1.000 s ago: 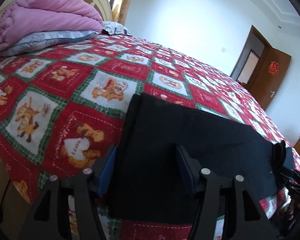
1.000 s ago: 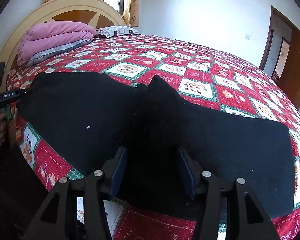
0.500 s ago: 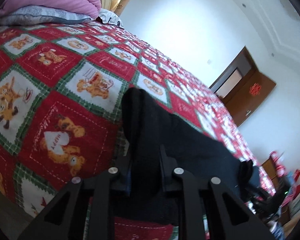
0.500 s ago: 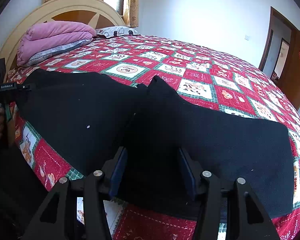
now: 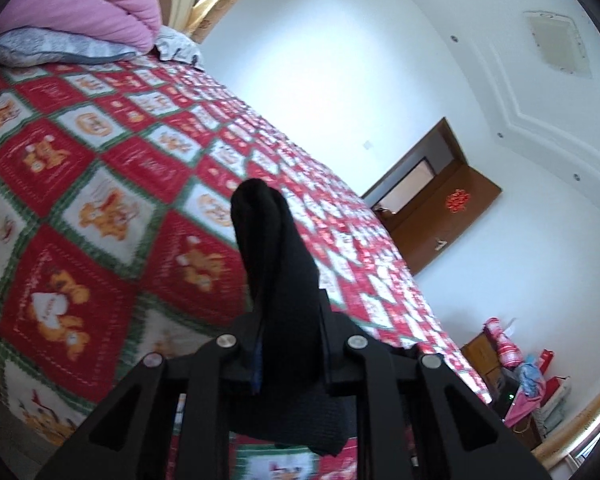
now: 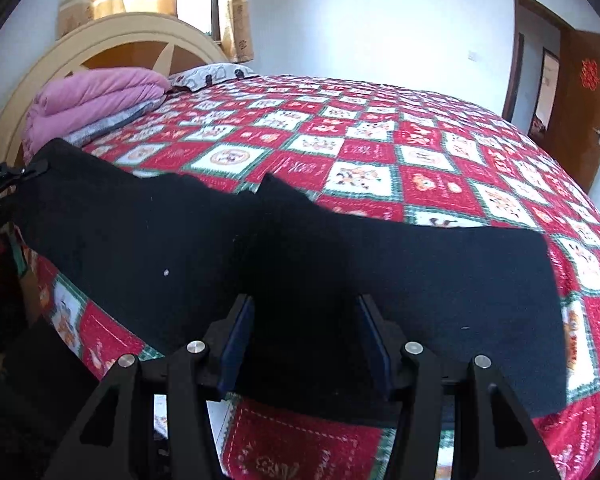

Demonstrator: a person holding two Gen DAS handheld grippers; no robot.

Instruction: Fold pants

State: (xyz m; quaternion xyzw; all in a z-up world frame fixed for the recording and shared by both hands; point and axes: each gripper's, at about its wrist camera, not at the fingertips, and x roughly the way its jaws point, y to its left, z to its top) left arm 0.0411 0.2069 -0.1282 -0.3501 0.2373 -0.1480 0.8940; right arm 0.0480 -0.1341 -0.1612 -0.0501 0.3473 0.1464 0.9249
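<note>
Since a second earlier, the left gripper (image 5: 288, 344) had clamped its fingers on the black pants (image 6: 340, 264) and lifted that end off the bed (image 6: 420, 152). One-sided lifting might drag the spread garment askew. The right gripper (image 6: 306, 340) hovered over the cloth, fingers apart, holding nothing.

The black knit fabric pants (image 6: 340, 264) are lying spread across the red patchwork bedspread's near edge, stretching from nine o'clock to three o'clock. One end (image 5: 276, 280) is rising off the bed in a bunched, upright fold, pointing toward twelve o'clock.
</note>
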